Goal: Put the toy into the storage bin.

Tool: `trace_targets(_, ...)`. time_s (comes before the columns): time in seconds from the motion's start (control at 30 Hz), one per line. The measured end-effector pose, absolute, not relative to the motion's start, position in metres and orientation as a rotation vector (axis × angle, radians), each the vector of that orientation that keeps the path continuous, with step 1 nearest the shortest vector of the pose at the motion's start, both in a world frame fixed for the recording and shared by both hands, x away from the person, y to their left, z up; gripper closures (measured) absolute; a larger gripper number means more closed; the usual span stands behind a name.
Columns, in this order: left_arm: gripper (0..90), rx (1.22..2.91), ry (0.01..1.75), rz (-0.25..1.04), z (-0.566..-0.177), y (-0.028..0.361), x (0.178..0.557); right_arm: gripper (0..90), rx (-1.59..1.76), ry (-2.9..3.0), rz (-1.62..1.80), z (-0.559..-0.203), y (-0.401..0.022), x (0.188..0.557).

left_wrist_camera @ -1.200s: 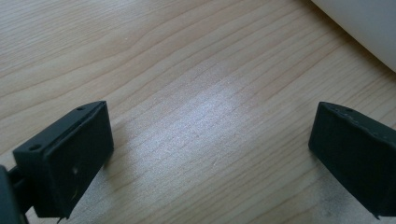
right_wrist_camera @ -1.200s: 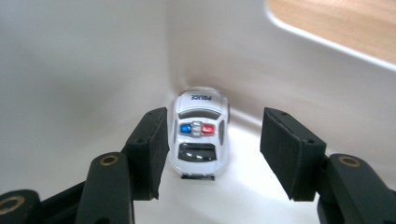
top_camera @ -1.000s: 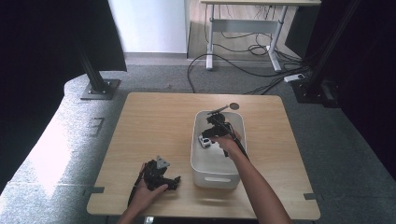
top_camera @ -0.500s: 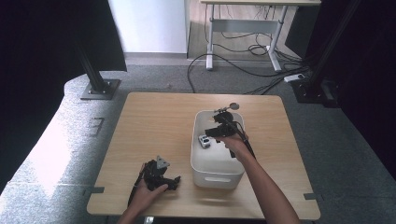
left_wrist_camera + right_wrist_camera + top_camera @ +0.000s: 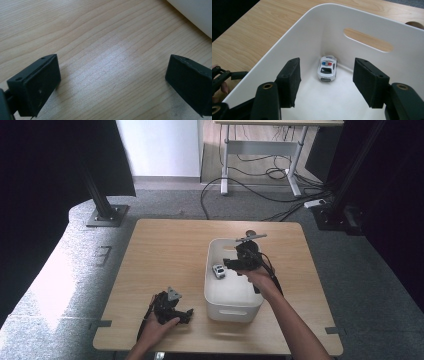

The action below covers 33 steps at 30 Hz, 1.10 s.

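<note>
A white bin [image 5: 232, 312] stands on the wooden table [image 5: 165, 250], right of its middle. Inside it, by the left wall, lies a small white toy police car [image 5: 218, 271], which the right gripper view shows at the bin's far end [image 5: 327, 68] under the handle slot [image 5: 368, 40]. My right gripper [image 5: 231, 264] hangs over the bin, open, its pads [image 5: 290, 80] clear of the car and nothing between them. My left gripper [image 5: 186, 312] rests on the table at the front left, open, with bare wood [image 5: 112, 72] between its jaws.
The bin's white corner [image 5: 197, 12] lies just ahead of the left gripper. A small dark round spot [image 5: 250, 233] sits on the table behind the bin. Beyond the table are a desk [image 5: 260, 140], floor cables [image 5: 250, 185] and black stand bases [image 5: 105, 215].
My right gripper has risen and drawn away to the right from the toy car, which stays in the bin. The left gripper has not moved.
</note>
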<state>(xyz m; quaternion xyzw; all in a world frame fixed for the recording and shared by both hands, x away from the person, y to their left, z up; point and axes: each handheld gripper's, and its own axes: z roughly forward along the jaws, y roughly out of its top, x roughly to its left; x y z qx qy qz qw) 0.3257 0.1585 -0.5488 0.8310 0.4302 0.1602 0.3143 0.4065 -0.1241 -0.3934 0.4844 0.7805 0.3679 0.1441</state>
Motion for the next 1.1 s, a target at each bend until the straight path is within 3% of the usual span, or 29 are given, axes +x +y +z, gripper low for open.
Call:
trace_targets(0.5,0.0,2.19,1.134,0.422,-0.549,0.158,0.326,38.4,1.41,2.147,1.122,-0.38,-0.173,0.386)
trace_targets(1.1,0.0,2.192,1.135,0.42,-0.549,0.159,0.326,37.8,1.431,2.06,1.172,-0.394,-0.24,0.365)
